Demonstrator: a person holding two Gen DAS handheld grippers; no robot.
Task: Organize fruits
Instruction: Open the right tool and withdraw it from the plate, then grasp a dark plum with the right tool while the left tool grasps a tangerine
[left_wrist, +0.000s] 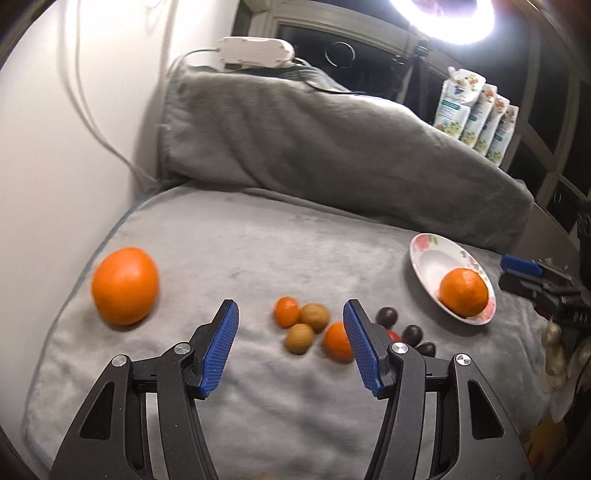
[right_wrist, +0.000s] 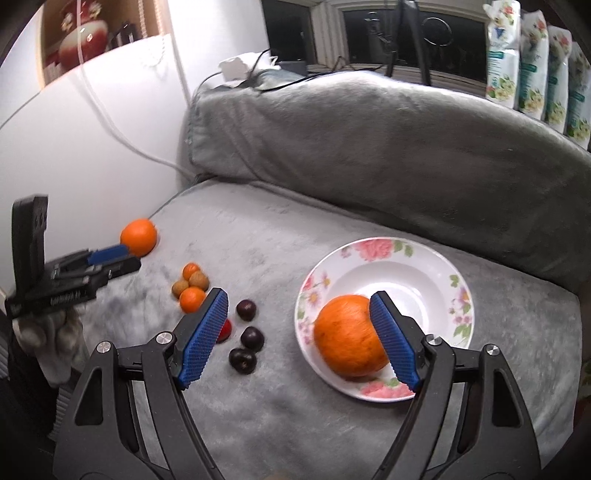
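Both grippers, left (left_wrist: 291, 325) and right (right_wrist: 297, 314), open, gripping nothing. Three dark plums (right_wrist: 252, 336) left of the plate (right_wrist: 424, 258), clear only from the right wrist.

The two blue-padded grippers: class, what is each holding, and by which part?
Nothing is held. The left gripper and the right gripper both stand open and empty; the large orange lies free on the flowered white plate.
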